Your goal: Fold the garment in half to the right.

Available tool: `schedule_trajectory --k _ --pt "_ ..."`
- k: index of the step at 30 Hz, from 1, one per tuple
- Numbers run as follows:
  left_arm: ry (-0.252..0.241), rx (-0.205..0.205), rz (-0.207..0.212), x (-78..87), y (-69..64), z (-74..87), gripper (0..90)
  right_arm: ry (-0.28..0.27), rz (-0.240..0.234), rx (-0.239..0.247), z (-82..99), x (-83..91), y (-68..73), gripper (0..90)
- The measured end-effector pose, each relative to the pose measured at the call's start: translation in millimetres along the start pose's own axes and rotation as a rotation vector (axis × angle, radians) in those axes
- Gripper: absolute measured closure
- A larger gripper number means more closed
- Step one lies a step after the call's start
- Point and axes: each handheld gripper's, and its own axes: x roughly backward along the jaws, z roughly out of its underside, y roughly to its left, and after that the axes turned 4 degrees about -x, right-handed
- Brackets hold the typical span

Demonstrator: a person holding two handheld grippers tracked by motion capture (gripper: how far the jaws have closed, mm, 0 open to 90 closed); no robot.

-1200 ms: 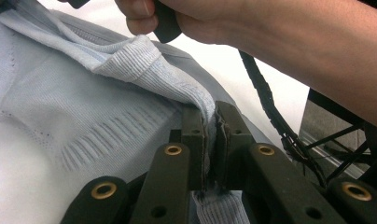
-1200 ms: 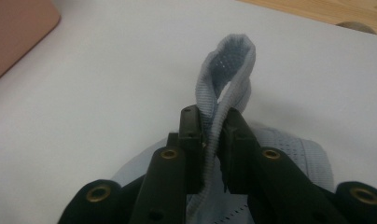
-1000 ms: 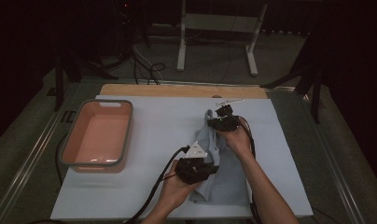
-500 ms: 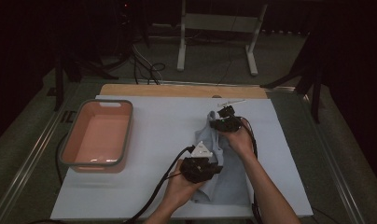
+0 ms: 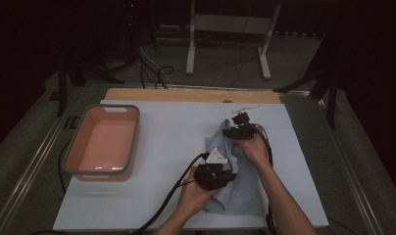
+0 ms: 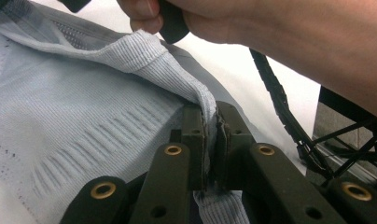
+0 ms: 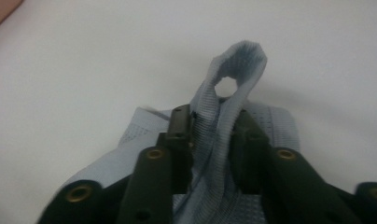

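A pale blue-grey knit garment [image 5: 237, 191] lies rumpled on the white table top [image 5: 161, 122]. My left gripper [image 5: 220, 166] rests on the garment's near part. In the left gripper view the left gripper [image 6: 211, 126] is shut on a ribbed hem of the garment [image 6: 84, 116]. My right gripper [image 5: 231, 131] sits at the garment's far end. Its jaws have just been opening. In the right gripper view a standing loop of ribbed fabric [image 7: 240, 60] rises loosely between the spread jaws of the right gripper [image 7: 213, 126].
A pink basin [image 5: 132, 137] with a grey rim stands at the table's left. A wooden strip [image 5: 186, 94] borders the far edge. Beyond it stands a metal frame [image 5: 225, 29] with cables on the floor. Black cables trail from both grippers.
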Motion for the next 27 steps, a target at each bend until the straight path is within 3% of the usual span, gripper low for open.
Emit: schedule_trajectory --k 13,20,27 --pt "0.006 -0.004 0.008 -6.0 -2.6 -2.3 84.0 -0.043 0.034 0.002 -0.2 16.5 0.8 42.8" --pt "0.009 -0.009 0.013 -10.3 -4.2 -4.2 84.0 -0.05 0.032 0.038 1.2 25.4 4.8 41.7" --pt "0.01 -0.015 0.019 -16.5 -5.9 -7.6 84.0 -0.041 0.024 0.055 8.5 32.3 6.6 46.5"
